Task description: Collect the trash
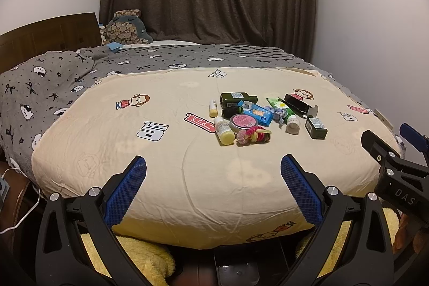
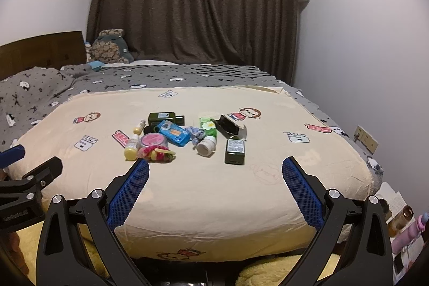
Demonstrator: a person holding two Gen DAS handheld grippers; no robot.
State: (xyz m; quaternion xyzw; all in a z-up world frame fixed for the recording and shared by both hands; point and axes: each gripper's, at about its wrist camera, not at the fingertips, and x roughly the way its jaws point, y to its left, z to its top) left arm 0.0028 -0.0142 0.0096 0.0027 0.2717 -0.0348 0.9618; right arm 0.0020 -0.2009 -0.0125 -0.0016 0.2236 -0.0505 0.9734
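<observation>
Left wrist view: left gripper point(image 1: 213, 165) hangs at the foot of the bed, jaws wide and empty, over the cream cartoon-print quilt point(image 1: 161, 152). The trash sits well ahead in one tight heap: dark green glass bottle point(image 1: 236, 98), small yellow plastic bottle point(image 1: 224, 130), round pink-lidded tin point(image 1: 243, 122), blue foil packet point(image 1: 256, 113), bundle of coloured hair ties point(image 1: 253, 136), green flower-print tube with white cap point(image 1: 287, 115), open black carton point(image 1: 299, 103), squat green jar point(image 1: 316, 127). The right gripper intrudes at the right edge. Right wrist view: right gripper point(image 2: 215, 165) also hangs with jaws wide, nothing held, the heap nearer, hair ties just ahead of its left finger. Only this view shows a wall socket point(image 2: 366, 142) and bottles beside the bed at lower right. Risks, judged: items touch, so closing on one may drag neighbours; round bottles could roll on the soft quilt; both grippers reaching the same heap may collide.
</observation>
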